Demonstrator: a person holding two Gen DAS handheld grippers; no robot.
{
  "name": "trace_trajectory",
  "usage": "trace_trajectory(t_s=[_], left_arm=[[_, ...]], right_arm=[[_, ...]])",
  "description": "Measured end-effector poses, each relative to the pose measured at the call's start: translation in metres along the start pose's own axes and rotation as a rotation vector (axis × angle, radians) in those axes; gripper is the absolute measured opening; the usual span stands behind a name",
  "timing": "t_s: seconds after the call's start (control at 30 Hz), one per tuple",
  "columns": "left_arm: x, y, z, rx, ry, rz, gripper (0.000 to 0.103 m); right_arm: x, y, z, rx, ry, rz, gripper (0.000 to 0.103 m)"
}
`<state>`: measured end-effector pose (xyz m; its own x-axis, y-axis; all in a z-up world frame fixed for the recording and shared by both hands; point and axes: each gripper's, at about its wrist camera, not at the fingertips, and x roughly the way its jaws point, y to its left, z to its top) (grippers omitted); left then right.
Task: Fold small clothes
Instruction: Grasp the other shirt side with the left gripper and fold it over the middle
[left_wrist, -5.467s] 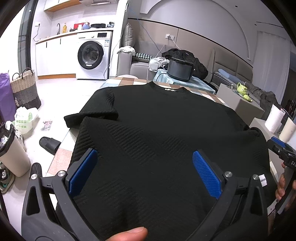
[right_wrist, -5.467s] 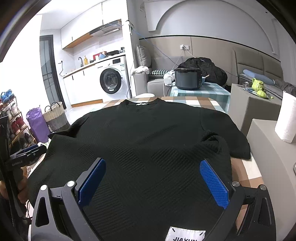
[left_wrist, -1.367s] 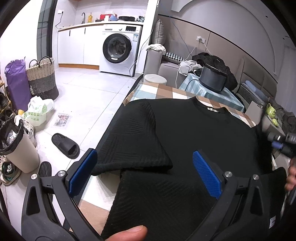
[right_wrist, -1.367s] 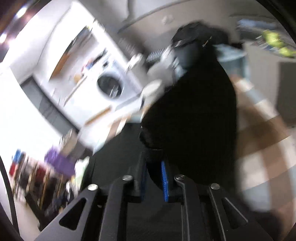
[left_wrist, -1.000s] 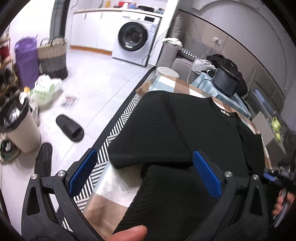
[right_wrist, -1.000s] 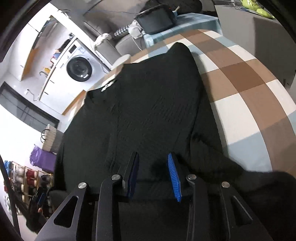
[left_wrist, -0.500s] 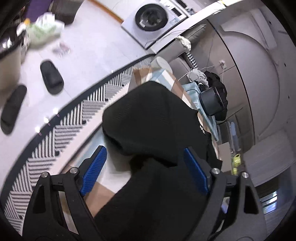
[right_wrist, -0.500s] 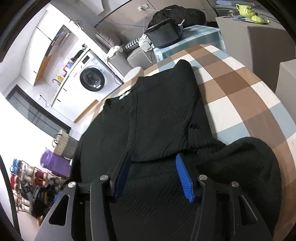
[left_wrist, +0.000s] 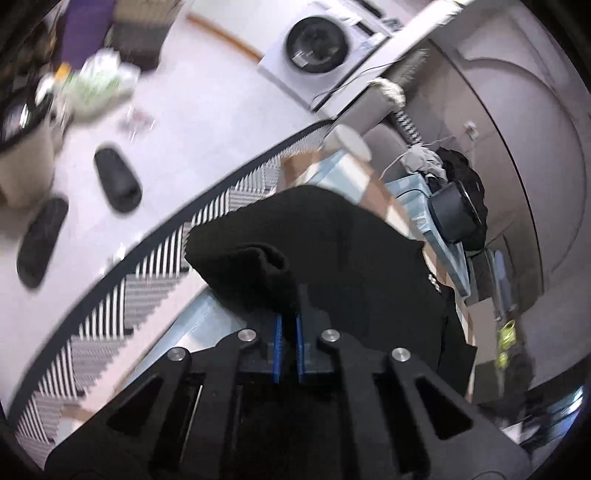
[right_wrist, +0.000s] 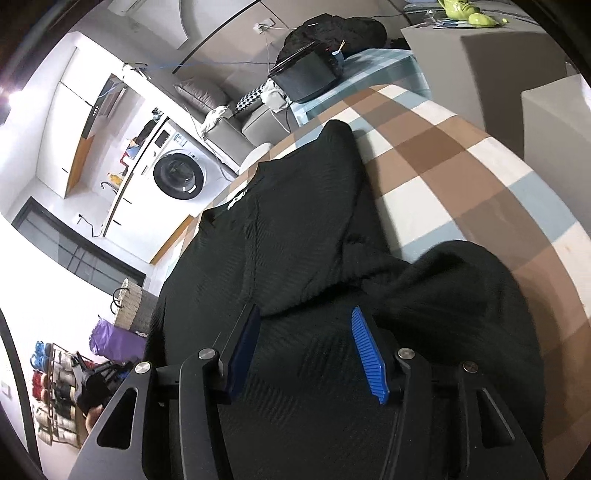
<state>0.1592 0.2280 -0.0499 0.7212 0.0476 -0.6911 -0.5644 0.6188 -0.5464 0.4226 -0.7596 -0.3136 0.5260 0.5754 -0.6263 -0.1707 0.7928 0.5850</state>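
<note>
The checked table (right_wrist: 461, 155) carries the black top (right_wrist: 295, 229), spread ahead of both grippers. The left gripper (left_wrist: 288, 314) has just snapped closed, pinching its sleeve (left_wrist: 251, 273) — the right gripper (right_wrist: 314, 339) stands half-spread over the cloth, gripping nothing.

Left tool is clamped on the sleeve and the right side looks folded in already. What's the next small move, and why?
Probably carry the sleeve inward over the sweater body. The left tool has just closed on it, that side still hangs over the table edge, and the right tool is open, free.

Home: washing machine (right_wrist: 178, 176), sofa (right_wrist: 225, 129)
</note>
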Motion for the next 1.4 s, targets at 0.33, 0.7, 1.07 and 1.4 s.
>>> trace_trajectory(t_s=[0.33,0.7,1.07,1.4], left_arm=[[0.005,-0.188,-0.028,0.461,0.053,-0.298,0.004],[0.022,-0.168,-0.038,0.409,0.145,-0.21,0.07],[0.077,-0.068,0.005,0.269,0.197,0.058,0.065],[0.092,-0.072,0.001,0.325,0.174,0.073,0.009]], right_arm=[[-0.024,-0.006,-0.001,-0.001,-0.061,-0.012,0.058],[-0.025,-0.013,-0.003,0.008,-0.056,-0.021,0.06],[-0.029,-0.018,-0.005,0.017,-0.055,-0.03,0.061],[-0.024,-0.018,-0.004,0.035,-0.03,-0.007,0.061]])
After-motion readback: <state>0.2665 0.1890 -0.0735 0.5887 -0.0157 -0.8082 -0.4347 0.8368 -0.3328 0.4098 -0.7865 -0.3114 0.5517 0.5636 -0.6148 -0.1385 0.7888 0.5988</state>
